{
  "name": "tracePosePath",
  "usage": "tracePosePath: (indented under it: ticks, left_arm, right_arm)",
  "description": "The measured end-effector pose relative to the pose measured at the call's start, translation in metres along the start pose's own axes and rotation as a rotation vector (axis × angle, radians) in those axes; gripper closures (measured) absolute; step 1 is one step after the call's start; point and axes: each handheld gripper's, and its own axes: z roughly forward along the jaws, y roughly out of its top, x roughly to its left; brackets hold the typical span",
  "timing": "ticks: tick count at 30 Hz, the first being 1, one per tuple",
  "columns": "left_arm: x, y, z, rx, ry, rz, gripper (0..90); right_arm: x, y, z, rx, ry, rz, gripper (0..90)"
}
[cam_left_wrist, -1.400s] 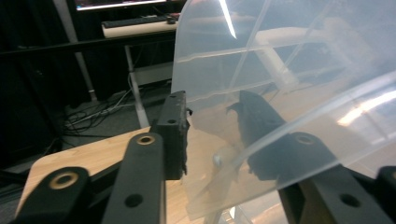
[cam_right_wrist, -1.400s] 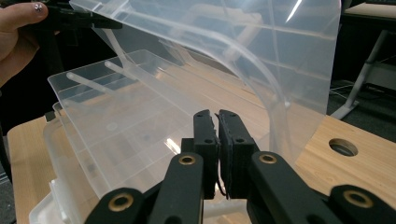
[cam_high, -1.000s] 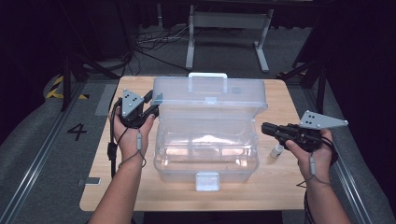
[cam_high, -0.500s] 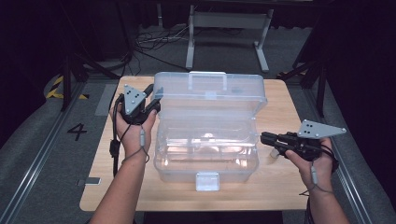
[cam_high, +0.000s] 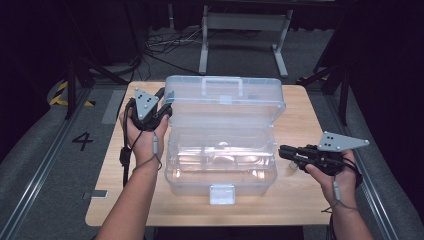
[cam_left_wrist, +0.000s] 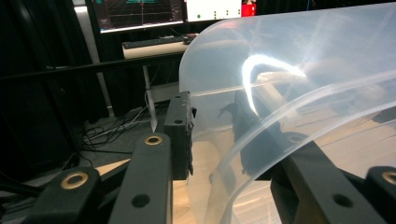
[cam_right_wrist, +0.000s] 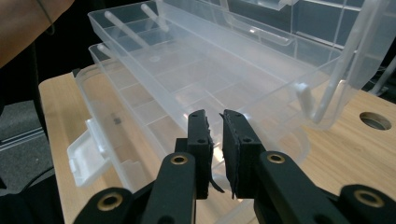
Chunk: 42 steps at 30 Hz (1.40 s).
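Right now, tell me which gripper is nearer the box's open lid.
Left. The left gripper sits at the lid, its left edge between the jaws. The right gripper is beside the box base, well below the lid.

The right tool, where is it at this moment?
In the high view the right tool is at the right side of the wooden table, level, its tips almost at the clear plastic box's right wall.
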Motion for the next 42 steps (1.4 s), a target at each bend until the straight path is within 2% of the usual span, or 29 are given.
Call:
tracePosePath:
  ticks: [5,12,19,20,22,23,30,33,37,42]
  left_arm:
    - [0.005,0.000,0.006,0.007,-0.006,-0.007,71.1]
    - [0.011,0.002,0.017,0.004,-0.025,-0.049,71.3]
    - [0.013,0.003,0.024,0.006,-0.015,-0.033,72.7]
    - [0.014,0.002,0.025,0.004,-0.011,-0.030,73.1]
    - [0.014,0.002,0.027,0.006,-0.007,-0.026,73.5]
    - [0.014,0.003,0.027,0.010,-0.007,-0.023,73.8]
    - [0.017,0.005,0.033,0.026,-0.008,-0.026,74.3]
    - [0.018,0.006,0.035,0.037,-0.011,-0.025,74.4]
    - [0.018,0.007,0.037,0.042,-0.009,-0.024,74.5]
    - [0.018,0.007,0.038,0.045,-0.010,-0.033,74.4]
  right_arm:
    - [0.004,0.000,0.000,0.044,0.025,-0.022,80.0]
    - [0.012,-0.005,0.001,0.098,0.054,-0.045,78.1]
    - [0.017,-0.011,0.002,0.127,0.095,-0.059,75.6]
    - [0.019,-0.013,0.003,0.136,0.117,-0.058,71.0]
    - [0.019,-0.014,0.004,0.139,0.129,-0.059,70.6]
    - [0.021,-0.015,0.006,0.148,0.158,-0.066,71.0]
    - [0.032,-0.017,0.020,0.237,0.256,-0.131,72.4]
    - [0.034,-0.017,0.032,0.295,0.268,-0.177,70.8]
    - [0.035,-0.018,0.045,0.344,0.285,-0.229,68.9]
    - [0.035,-0.021,0.057,0.372,0.297,-0.236,68.9]
